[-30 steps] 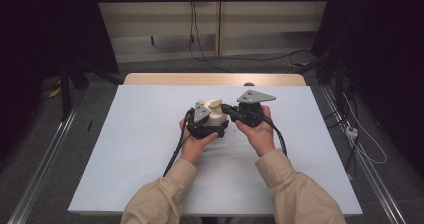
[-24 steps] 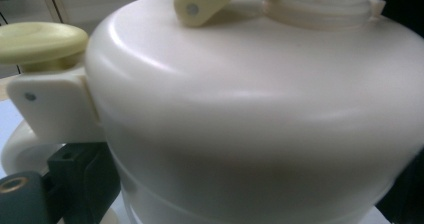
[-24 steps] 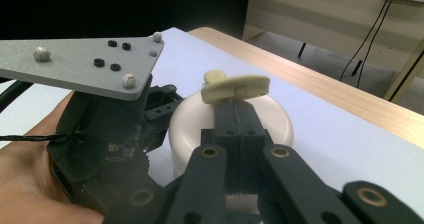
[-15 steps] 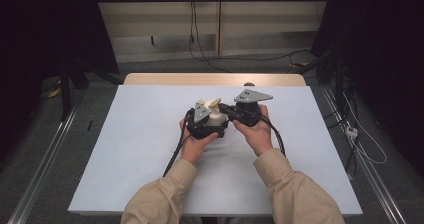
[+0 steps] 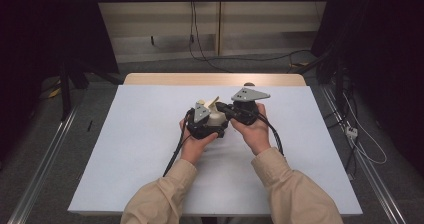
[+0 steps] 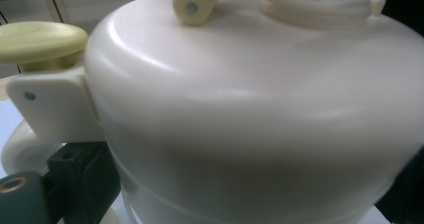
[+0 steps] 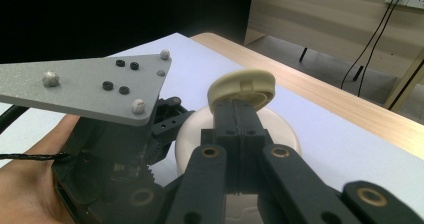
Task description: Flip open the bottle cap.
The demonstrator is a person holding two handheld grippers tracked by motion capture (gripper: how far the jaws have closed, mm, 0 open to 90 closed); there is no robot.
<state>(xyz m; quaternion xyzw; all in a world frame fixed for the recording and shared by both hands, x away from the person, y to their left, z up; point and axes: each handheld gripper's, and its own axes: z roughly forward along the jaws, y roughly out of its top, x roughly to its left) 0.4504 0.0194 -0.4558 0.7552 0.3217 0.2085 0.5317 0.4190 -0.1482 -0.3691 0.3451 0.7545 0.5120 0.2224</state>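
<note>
Cream pot [image 5: 216, 118] sits mid-table on the white table [image 5: 140, 134], wedged between the two grippers, mostly hidden by them in the high view. One pot, two grippers, two hands. Left gripper view: pot body [image 6: 260, 114] very close, edges cut off; yellow round knob [image 6: 40, 41] at left and yellow lever [image 6: 195, 1] cropped at top. Left gripper [image 5: 202, 126] is pressed against the pot; its jaws barely visible, can't tell whether they grip or how wide. Right gripper [image 7: 239, 119] jaws closed together, pinching the stem under a pale yellow round knob [image 7: 243, 88]. Left gripper's grey plate [image 7: 90, 86] blocks the left hand [image 7: 25, 184], partly cut off. Right hand [image 5: 255, 131] holds the right gripper.
</note>
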